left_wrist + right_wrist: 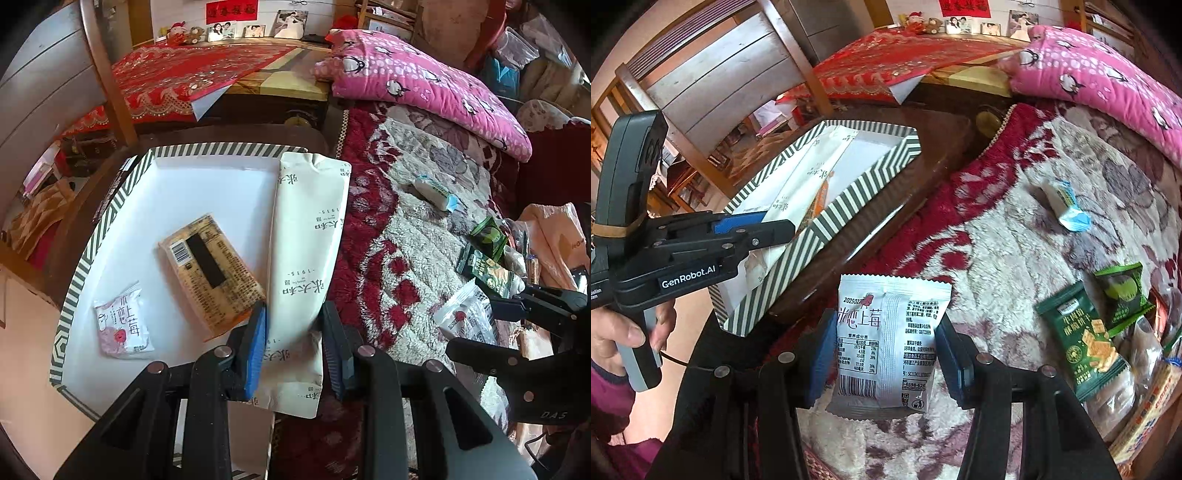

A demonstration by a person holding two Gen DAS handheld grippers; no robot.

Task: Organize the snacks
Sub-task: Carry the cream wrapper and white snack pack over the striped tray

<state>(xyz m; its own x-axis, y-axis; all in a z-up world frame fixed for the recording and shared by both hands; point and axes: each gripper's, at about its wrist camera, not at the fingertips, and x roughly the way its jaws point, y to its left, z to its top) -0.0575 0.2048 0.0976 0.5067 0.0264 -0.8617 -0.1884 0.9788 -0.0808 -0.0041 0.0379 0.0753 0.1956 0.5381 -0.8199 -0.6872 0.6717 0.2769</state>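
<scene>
My left gripper (pixel 293 350) is shut on a long cream snack pack (pixel 308 243) that lies along the right edge of the striped white box (pixel 99 236). In the box lie a tan barcode pack (pixel 212 269) and a small pink strawberry packet (pixel 122 325). My right gripper (pixel 881 354) is shut on a white strawberry snack packet (pixel 890 339), held over the fluffy blanket (pixel 1008 258) beside the box (pixel 849 206). The left gripper (pixel 772 229) shows in the right wrist view, reaching into the box.
On the blanket lie a blue-and-white wrapped snack (pixel 1067 206), green biscuit packs (pixel 1086 336) and more packets at the right edge. A pink penguin quilt (pixel 1108 77) lies behind. A wooden chair (pixel 720 74) stands beyond the box.
</scene>
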